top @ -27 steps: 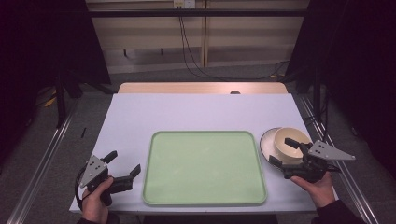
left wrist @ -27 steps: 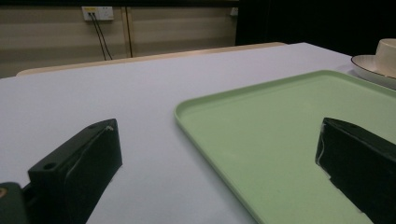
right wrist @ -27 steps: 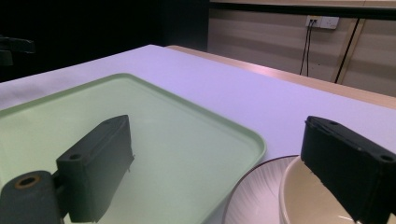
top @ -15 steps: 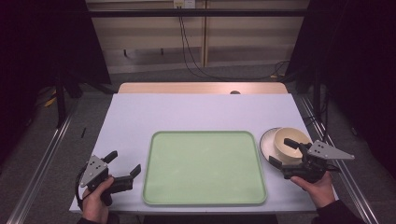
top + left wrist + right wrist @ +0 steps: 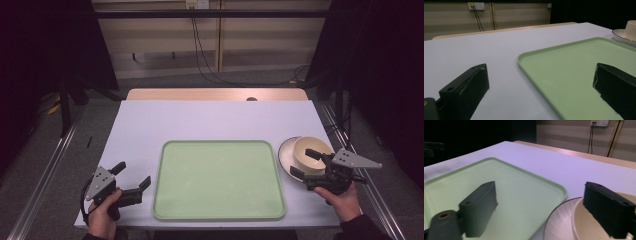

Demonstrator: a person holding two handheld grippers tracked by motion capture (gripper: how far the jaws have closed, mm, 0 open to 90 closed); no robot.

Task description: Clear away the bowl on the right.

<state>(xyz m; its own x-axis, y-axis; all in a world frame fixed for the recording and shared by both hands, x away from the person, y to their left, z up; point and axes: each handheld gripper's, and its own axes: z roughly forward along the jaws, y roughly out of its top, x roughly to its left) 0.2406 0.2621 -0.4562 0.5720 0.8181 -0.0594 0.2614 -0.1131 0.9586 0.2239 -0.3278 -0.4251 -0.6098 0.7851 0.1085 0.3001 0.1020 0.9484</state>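
Note:
A pale green tray lies empty in the middle of the white table. To its right a cream bowl stands on a white plate. My right gripper is open at the bowl's near left side. In the right gripper view one jaw hangs over the bowl and the other over the tray, with the plate below the right gripper. My left gripper rests open at the tray's near left corner, jaws wide apart and nothing between them. The left gripper straddles the tray's edge.
A wooden strip runs along the table's far edge. Cables hang down the wall behind it. Metal rails flank the table on both sides. Bare white tabletop stretches beyond the tray.

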